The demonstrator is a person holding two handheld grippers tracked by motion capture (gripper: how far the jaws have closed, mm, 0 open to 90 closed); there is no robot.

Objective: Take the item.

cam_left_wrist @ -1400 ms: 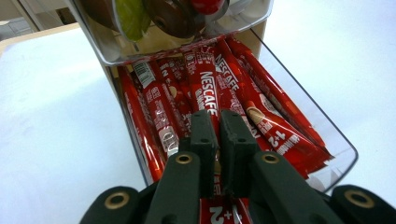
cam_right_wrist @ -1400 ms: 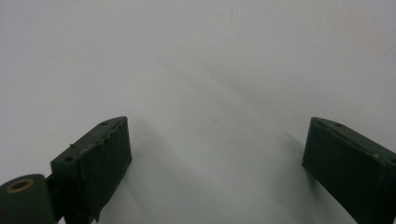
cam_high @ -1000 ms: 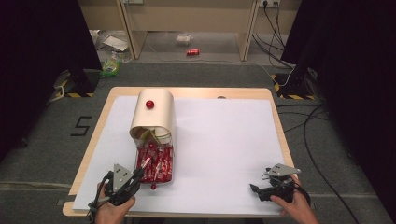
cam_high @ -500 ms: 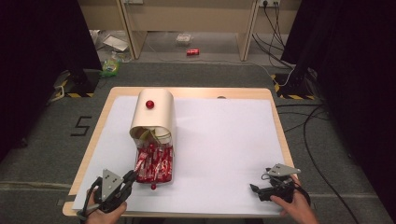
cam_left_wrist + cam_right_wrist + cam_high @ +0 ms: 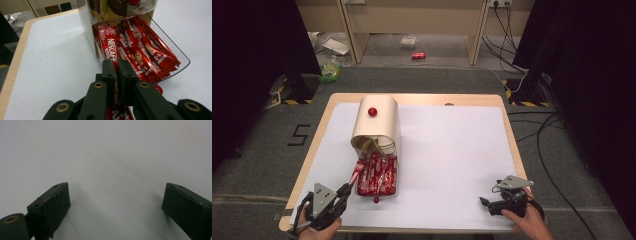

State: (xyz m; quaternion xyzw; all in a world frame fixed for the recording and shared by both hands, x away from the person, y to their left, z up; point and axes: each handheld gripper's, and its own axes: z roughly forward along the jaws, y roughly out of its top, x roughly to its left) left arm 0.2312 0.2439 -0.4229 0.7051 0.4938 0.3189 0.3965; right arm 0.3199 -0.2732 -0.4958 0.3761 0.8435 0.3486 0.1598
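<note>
Red coffee stick clamped in my left hand-held gripper (image 5: 113, 67), halfway out of the clear drawer (image 5: 180, 57).

Got it pinched by its near end so it slides out lengthwise without dragging the others. The rest of the sticks (image 5: 379, 172) lie side by side in the drawer, pulled out from the cream dispenser (image 5: 377, 122) on the bench (image 5: 507, 127). My right hand-held gripper (image 5: 484, 202) sits apart with jaws wide, parked on the white sheet (image 5: 112, 157) out of the way.
</note>
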